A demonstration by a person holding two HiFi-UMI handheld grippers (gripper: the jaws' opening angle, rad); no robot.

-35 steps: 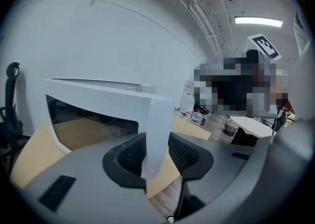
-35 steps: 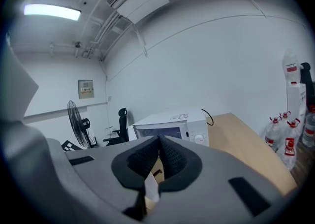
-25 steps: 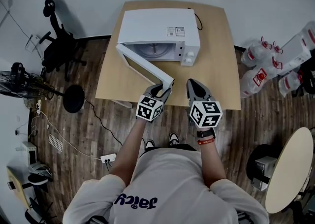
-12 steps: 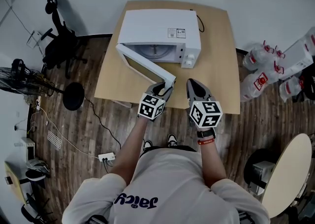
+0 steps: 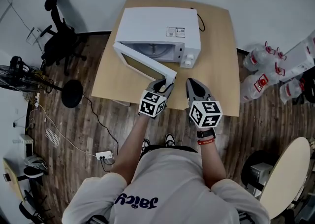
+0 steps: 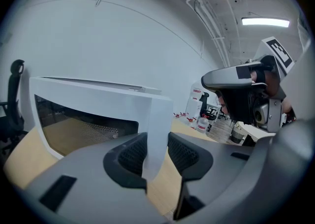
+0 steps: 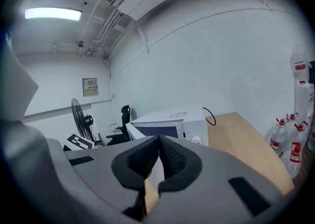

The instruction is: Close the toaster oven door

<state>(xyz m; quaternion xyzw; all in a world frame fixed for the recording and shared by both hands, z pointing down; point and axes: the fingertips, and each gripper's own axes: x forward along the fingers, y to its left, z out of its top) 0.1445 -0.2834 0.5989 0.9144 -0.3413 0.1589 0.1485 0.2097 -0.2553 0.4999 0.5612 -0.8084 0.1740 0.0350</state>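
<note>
A white toaster oven [image 5: 157, 26] stands at the back of a wooden table [image 5: 219, 65]. Its door [image 5: 142, 65] is hinged on the left and stands swung out, its free end pointing toward me. My left gripper [image 5: 165, 84] is at that free end. In the left gripper view the door's [image 6: 98, 105] white edge runs down between the two pads, and the left gripper [image 6: 156, 154] is shut on it. My right gripper [image 5: 196, 86] hovers beside it to the right, over the table's front edge. In its own view the right gripper [image 7: 158, 156] is shut with nothing in it, and the oven [image 7: 172, 119] lies ahead.
A black cable [image 5: 199, 21] loops behind the oven. On the floor to the left are an office chair [image 5: 56, 36], a fan [image 5: 19, 78] and a power strip [image 5: 106, 155]. Several water bottles [image 5: 266, 70] stand at the right, and a round table [image 5: 290, 174] lower right.
The left gripper has moved slightly forward and to the right with the door's free end, so the door has swung a little toward the oven. The right gripper has stayed put.
</note>
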